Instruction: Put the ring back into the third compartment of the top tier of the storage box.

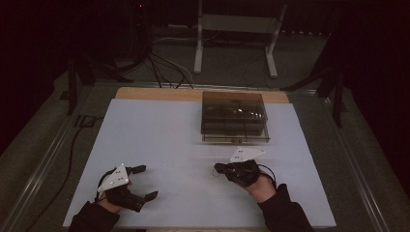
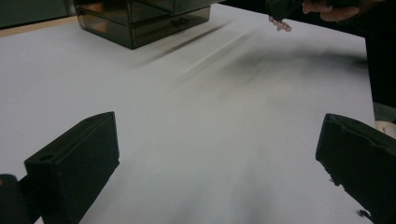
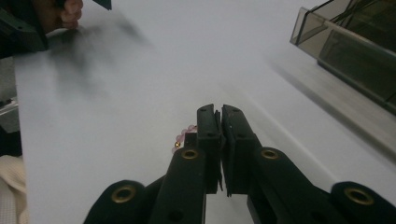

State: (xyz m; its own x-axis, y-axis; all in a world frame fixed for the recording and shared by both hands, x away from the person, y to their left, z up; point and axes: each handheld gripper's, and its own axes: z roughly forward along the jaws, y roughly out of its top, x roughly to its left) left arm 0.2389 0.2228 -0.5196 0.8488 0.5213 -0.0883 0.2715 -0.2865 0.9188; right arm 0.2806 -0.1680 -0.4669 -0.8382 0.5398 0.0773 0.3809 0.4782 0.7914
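My right gripper point(image 1: 217, 169) lies low over the white sheet point(image 1: 169, 135), right of centre, pointing left. In the right gripper view its jaws point(image 3: 218, 112) are pressed together, and a short string of pink beads point(image 3: 183, 136) with a gold bead sticks out at their left side. The left gripper view shows the same pink beads point(image 2: 280, 25) dangling from that gripper's tip. My left gripper point(image 1: 146, 182) rests at the front left with its jaws wide apart point(image 2: 219, 154) and only bare sheet between them.
A smoky transparent drawer box point(image 1: 234, 116) stands at the back of the sheet, right of centre, also seen as the box point(image 2: 140, 18) and the box point(image 3: 350, 46). Wooden table edge point(image 1: 154, 93) behind. Cables and a white stand's legs on the floor beyond.
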